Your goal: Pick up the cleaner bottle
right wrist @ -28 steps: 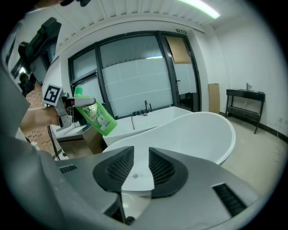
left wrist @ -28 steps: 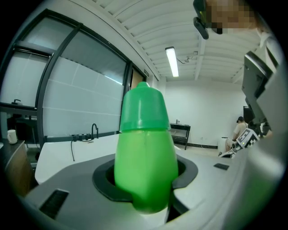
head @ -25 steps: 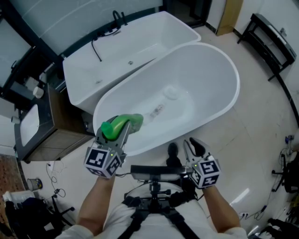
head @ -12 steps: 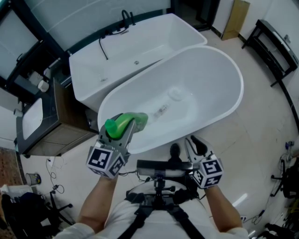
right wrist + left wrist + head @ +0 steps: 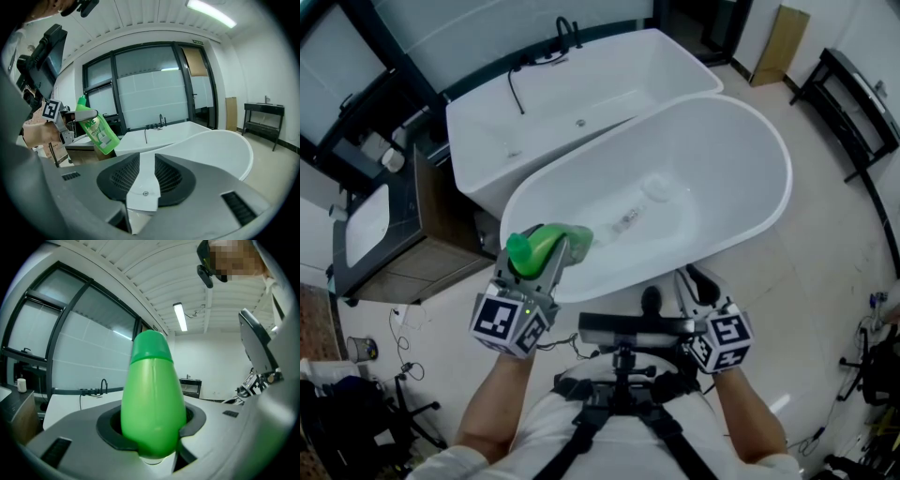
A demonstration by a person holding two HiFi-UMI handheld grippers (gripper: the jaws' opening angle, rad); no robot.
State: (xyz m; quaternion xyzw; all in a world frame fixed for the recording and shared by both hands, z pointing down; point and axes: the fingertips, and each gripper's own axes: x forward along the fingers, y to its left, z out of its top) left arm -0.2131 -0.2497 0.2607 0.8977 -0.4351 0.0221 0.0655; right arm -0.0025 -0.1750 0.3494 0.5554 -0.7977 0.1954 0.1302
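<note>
The green cleaner bottle (image 5: pixel 546 246) is off the ground, tilted with its cap (image 5: pixel 518 251) toward me, over the near rim of the oval bathtub (image 5: pixel 769 141). My left gripper (image 5: pixel 562 251) is shut on the bottle's body. In the left gripper view the bottle (image 5: pixel 152 399) fills the middle, and both dark pads of the left gripper (image 5: pixel 151 430) press its sides. From the right gripper view, the bottle (image 5: pixel 96 129) shows its printed label at left. My right gripper (image 5: pixel 694 281) hangs near the tub's front edge, and its jaws (image 5: pixel 143 173) are together with nothing between them.
A rectangular white tub (image 5: pixel 581 84) with a black tap (image 5: pixel 565 28) stands behind the oval one. A dark cabinet with a basin (image 5: pixel 394 234) is at left and a black rack (image 5: pixel 853 84) at right. A camera rig (image 5: pixel 623 328) sits at my chest.
Both hands have risen slightly, and the tubs sit a little further right in the head view. The left gripper still holds the bottle the same way.
</note>
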